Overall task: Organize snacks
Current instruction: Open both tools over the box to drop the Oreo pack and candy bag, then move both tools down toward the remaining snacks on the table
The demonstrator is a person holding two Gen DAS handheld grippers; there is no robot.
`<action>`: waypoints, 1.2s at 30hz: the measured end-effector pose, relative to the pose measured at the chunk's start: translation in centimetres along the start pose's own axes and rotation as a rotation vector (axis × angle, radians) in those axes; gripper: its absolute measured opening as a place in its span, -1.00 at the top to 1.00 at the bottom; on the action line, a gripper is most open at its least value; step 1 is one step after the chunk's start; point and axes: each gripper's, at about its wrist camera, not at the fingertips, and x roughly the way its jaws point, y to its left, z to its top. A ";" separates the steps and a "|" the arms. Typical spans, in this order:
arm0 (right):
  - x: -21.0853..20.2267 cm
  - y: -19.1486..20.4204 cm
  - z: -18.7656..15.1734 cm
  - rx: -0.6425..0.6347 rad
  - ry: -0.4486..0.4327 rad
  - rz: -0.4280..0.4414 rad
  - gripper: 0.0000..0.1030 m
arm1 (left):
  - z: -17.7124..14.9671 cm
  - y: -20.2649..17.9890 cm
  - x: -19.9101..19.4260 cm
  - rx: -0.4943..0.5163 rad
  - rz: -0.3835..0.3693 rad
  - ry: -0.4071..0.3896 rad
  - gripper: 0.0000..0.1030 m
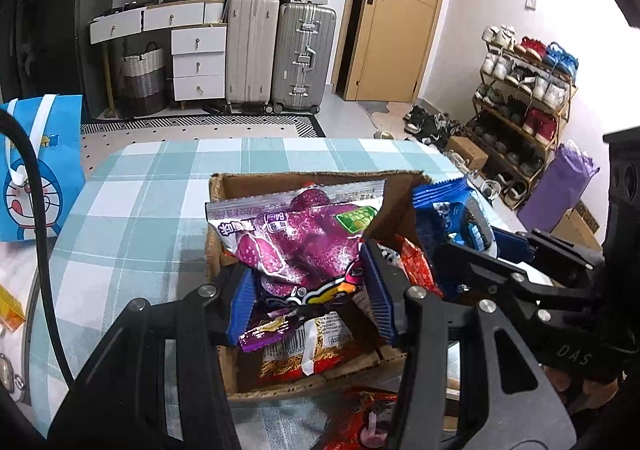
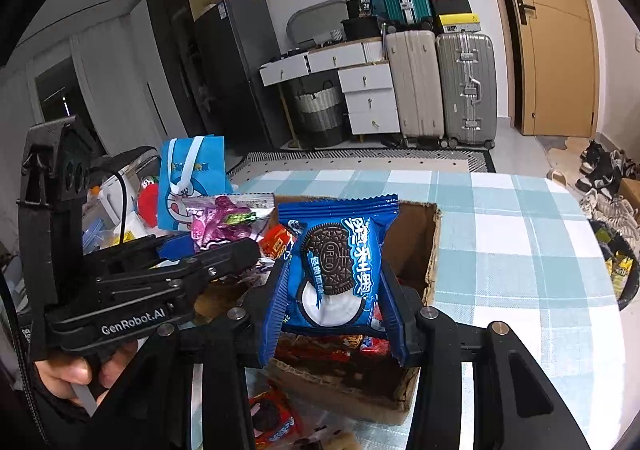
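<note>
- A purple packet (image 1: 296, 246) is pinched between the blue fingers of the left gripper (image 1: 310, 296); it is held above the open box (image 1: 224, 185)
- An Oreo packet (image 2: 336, 270) is pinched upright by the right gripper (image 2: 334, 310), over the same box; both packets are held side by side
- Red snacks (image 1: 316, 358) are seen lying inside the box, on the checked cloth (image 1: 140, 209)

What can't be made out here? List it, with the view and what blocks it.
- Box floor: both views, covered by packets in the cardboard box.
- Noodle-snack packet: left wrist view, top hidden under the purple candy bag.
- Red packet: left wrist view, cut off by the bottom edge and the left gripper.
- Snacks under the Oreo pack: right wrist view, masked by it and the right gripper.
</note>
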 end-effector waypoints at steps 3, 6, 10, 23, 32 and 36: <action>0.6 -0.2 0.1 -0.003 0.011 -0.008 0.15 | 0.0 -0.1 0.9 0.008 0.001 0.012 0.09; 0.9 -0.6 0.1 0.007 0.017 -0.011 0.15 | 0.1 0.0 1.7 0.004 0.005 0.030 0.09; 1.1 -1.0 0.3 0.019 0.021 -0.003 0.15 | 0.2 0.1 1.7 0.007 0.008 0.023 0.08; -3.1 -1.1 -0.9 -0.017 -0.021 -0.014 -0.96 | -1.8 2.0 -4.3 -0.016 0.024 -0.016 -0.98; -6.1 -1.2 -4.4 -0.029 0.018 -0.054 -0.99 | -5.7 3.6 -8.7 -0.018 0.052 -0.032 -0.98; -7.0 -1.3 -6.6 -0.065 0.045 -0.082 -0.99 | -7.8 4.5 -9.7 -0.036 0.057 -0.023 -0.98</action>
